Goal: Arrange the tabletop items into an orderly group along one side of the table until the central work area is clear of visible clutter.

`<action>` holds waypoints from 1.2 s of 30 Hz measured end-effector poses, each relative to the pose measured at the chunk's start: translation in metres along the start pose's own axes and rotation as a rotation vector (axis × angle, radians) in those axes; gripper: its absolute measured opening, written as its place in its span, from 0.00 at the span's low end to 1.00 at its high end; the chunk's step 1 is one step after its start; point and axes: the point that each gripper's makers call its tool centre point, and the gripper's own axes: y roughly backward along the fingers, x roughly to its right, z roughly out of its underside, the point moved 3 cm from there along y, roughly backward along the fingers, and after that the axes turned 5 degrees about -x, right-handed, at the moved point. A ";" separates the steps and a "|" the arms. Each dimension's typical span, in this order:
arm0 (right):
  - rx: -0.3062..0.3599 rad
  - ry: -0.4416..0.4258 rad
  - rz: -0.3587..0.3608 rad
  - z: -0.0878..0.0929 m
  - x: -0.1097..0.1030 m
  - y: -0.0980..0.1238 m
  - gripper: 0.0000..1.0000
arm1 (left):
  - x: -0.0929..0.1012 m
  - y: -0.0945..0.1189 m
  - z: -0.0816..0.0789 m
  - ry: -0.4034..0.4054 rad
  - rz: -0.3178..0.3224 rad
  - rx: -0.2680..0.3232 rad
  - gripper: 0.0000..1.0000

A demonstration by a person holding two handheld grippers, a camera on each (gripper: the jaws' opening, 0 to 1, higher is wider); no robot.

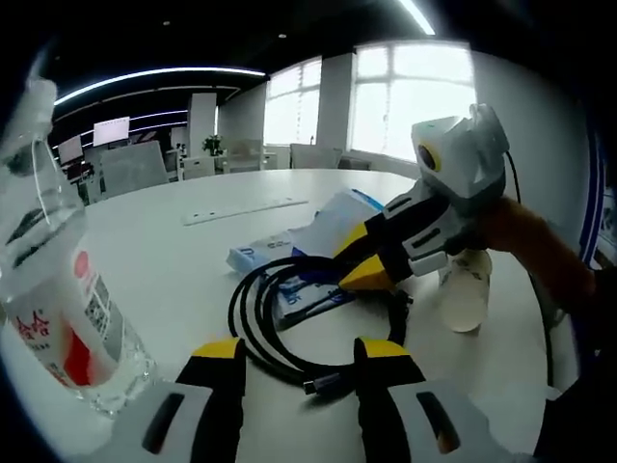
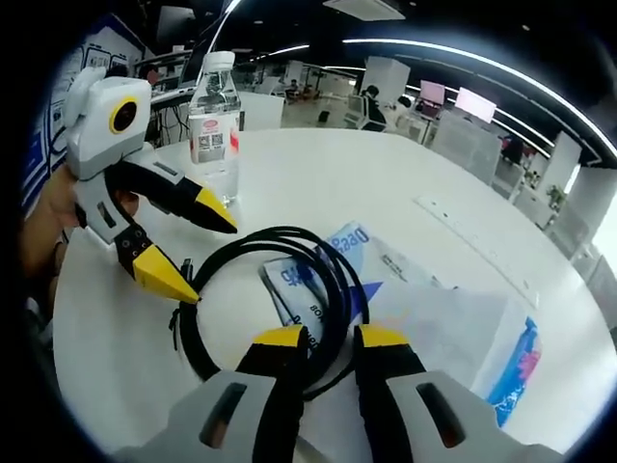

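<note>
A coiled black cable (image 1: 253, 323) lies mid-table, partly over a blue-and-white packet (image 1: 258, 255) and a white-and-blue bag (image 1: 335, 218). My left gripper (image 1: 302, 352) stands open just short of the coil, nothing between its fingers; a clear water bottle (image 1: 58, 289) with a red-and-white label stands close at its left. My right gripper (image 2: 331, 338) is shut on the far side of the cable (image 2: 333, 275), whose strands pass between its jaws. It shows from the side as the right gripper (image 1: 364, 258), and the left gripper (image 2: 191, 253) appears open beside the bottle (image 2: 214, 121).
The round white table (image 1: 183, 246) carries a long white strip (image 1: 246, 210) farther back and a translucent container (image 1: 466, 294) behind the right gripper. An orange sleeve (image 1: 540, 251) reaches in from the right. Desks and monitors fill the room behind.
</note>
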 end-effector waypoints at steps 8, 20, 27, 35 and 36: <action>0.000 -0.010 -0.010 0.000 0.000 -0.002 0.14 | -0.008 -0.009 -0.002 -0.001 -0.003 -0.009 0.43; 0.015 -0.038 -0.014 -0.002 0.001 -0.003 0.09 | 0.001 -0.006 0.002 -0.019 -0.037 -0.001 0.23; 0.024 -0.054 -0.014 -0.003 0.000 -0.001 0.06 | -0.013 -0.009 -0.003 -0.014 -0.051 0.005 0.13; 0.040 -0.075 -0.017 -0.007 0.001 0.001 0.05 | -0.003 -0.005 0.000 -0.041 -0.077 -0.008 0.08; 0.043 -0.077 -0.016 -0.006 0.000 0.002 0.05 | -0.002 -0.004 0.000 -0.044 -0.081 -0.006 0.08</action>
